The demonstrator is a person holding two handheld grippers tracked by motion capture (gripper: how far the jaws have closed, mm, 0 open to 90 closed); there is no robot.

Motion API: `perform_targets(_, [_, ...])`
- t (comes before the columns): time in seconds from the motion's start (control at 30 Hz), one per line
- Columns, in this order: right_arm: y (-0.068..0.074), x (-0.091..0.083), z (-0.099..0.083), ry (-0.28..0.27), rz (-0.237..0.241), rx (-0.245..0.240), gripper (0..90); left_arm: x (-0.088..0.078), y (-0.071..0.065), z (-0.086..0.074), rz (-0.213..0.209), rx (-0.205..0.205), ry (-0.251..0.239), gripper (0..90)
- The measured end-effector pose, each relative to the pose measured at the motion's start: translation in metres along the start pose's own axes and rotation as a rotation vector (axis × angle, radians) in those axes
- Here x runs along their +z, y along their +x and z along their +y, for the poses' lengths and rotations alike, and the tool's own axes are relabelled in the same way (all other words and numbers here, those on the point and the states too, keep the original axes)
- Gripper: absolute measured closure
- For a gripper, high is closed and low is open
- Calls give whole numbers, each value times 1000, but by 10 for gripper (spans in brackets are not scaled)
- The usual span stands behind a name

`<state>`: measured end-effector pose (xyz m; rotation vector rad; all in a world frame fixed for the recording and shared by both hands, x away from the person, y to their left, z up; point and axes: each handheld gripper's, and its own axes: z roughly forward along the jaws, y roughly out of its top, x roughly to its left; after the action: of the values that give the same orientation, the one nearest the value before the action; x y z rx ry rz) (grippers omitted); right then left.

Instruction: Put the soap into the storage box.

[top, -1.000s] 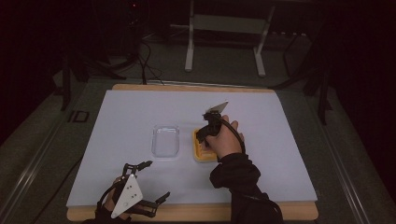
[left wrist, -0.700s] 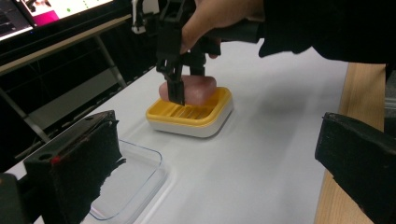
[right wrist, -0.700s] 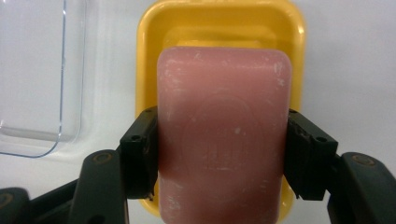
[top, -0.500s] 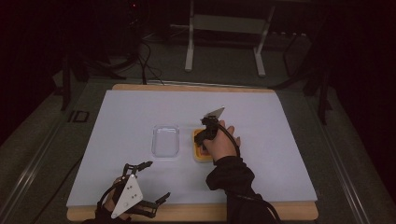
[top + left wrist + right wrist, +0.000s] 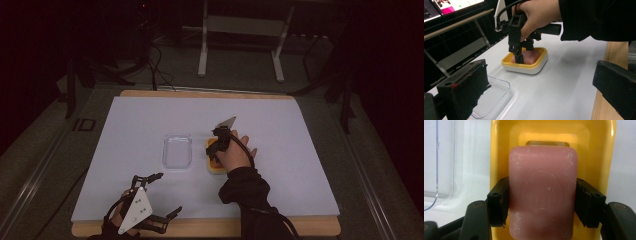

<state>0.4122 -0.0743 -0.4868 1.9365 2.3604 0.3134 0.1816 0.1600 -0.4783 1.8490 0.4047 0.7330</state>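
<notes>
One pink bar of soap (image 5: 543,192) lies between the fingers of the right gripper (image 5: 543,202), inside a yellow soap dish (image 5: 599,150). The bar is a rounded rectangle, matte, scuffed with pale marks, and carries a round embossed stamp in the middle of its top face; the stamp's design is too soft to read. In the right gripper view the two black pads sit against the bar's long sides, one on each. The fingers have just been opening a little, yet both pads still look in contact with the soap, so the grip reads as clamped on it. Beyond the fingertips, a pale raised ridge of the dish floor peeks out past the far end of the bar.

The near end of the bar is cut off by the bottom edge of the right gripper view. In the left gripper view the right gripper (image 5: 520,56) points down into the dish (image 5: 529,66), and the soap (image 5: 530,57) shows as a pink strip above the yellow rim; the hand hides the rest. In the high view the hand covers most of the dish (image 5: 212,167).

The left gripper (image 5: 161,197) rests near the front edge of the white tabletop (image 5: 300,150), its fingers well apart with nothing between them. One clear plastic tray (image 5: 178,150) lies just beside the dish, off to the left of the right gripper's fingers.
</notes>
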Motion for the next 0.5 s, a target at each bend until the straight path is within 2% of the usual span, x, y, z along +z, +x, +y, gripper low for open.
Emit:
perform_targets(0.1, [0, -8, 1, -56, 2, 4, 295, 1, 0, 0, -1, -1, 1, 7])
perform_targets(0.17, [0, -15, 2, -74, 18, 6, 294, 1, 0, 0, -4, 0, 5, 7])
perform_targets(0.33, [-4, -33, 3, -106, 2, -69, 310, 1, 0, 0, -18, -7, 2, 7])
perform_targets(0.4, [-5, -38, 3, -110, 27, -77, 297, 1, 0, 0, -20, -9, -2, 7])
perform_targets(0.43, [-7, -42, 2, -126, 33, -108, 297, 1, 0, 0, -19, -9, -2, 7])
perform_targets(0.5, [-11, -47, 1, -132, 53, -132, 288, 1, 1, 0, -17, -9, -3, 7])
